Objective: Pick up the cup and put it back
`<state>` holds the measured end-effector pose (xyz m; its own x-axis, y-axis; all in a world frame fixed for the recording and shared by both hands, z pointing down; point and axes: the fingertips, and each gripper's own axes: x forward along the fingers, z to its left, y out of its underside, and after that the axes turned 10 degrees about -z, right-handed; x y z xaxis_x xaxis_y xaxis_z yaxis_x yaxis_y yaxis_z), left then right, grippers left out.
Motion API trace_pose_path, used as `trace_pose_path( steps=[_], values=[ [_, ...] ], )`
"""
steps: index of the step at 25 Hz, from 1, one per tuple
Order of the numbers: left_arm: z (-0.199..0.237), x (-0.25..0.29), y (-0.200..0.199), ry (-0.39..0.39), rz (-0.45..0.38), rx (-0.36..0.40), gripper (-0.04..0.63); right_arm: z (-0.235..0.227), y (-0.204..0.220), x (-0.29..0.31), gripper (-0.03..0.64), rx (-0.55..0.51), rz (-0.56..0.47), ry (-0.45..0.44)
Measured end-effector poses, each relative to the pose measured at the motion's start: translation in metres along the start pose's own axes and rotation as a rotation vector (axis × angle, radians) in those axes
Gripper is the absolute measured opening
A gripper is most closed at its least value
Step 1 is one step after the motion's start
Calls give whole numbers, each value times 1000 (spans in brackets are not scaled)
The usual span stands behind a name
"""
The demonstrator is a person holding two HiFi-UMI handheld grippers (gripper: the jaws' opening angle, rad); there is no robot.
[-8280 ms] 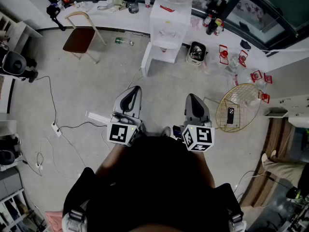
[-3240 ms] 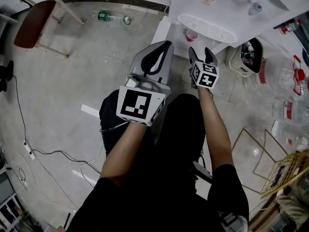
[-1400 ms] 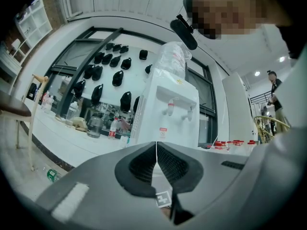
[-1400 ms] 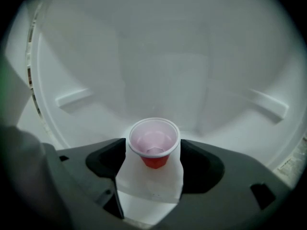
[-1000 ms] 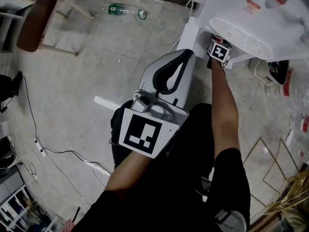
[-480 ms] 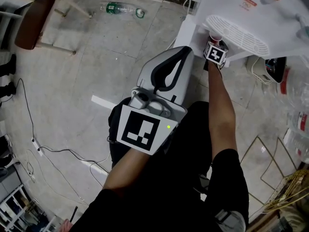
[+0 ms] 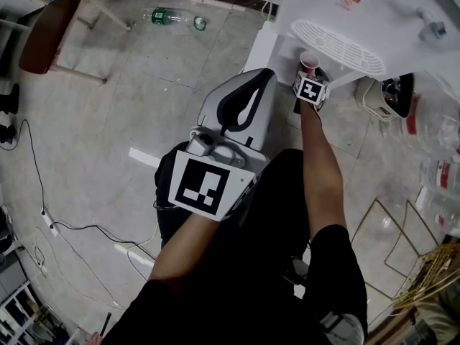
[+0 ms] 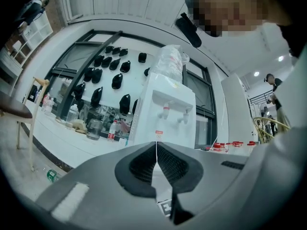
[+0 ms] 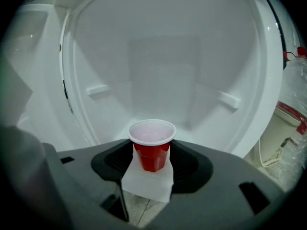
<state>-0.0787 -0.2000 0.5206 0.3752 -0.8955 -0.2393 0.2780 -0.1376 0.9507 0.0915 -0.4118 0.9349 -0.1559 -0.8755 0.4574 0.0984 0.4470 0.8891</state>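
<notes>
Cup is sliding out from under the water dispenser, pinched by fingers of the right gripper, so pickup is apparently succeeding; the left gripper is resting with fingers closed, empty.

One cup, one chair, perhaps one bottle.

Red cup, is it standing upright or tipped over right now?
Upright. In the right gripper view the red cup has its mouth facing up and its white rim level, held between the fingers of the right gripper.
</notes>
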Motion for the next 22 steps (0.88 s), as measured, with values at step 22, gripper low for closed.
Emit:
trace_pose_path(
  steps=[22],
  values=[
    [-13, 9, 2, 14, -9, 34, 9, 4, -52, -90, 225, 8, -102, -122]
  ],
)
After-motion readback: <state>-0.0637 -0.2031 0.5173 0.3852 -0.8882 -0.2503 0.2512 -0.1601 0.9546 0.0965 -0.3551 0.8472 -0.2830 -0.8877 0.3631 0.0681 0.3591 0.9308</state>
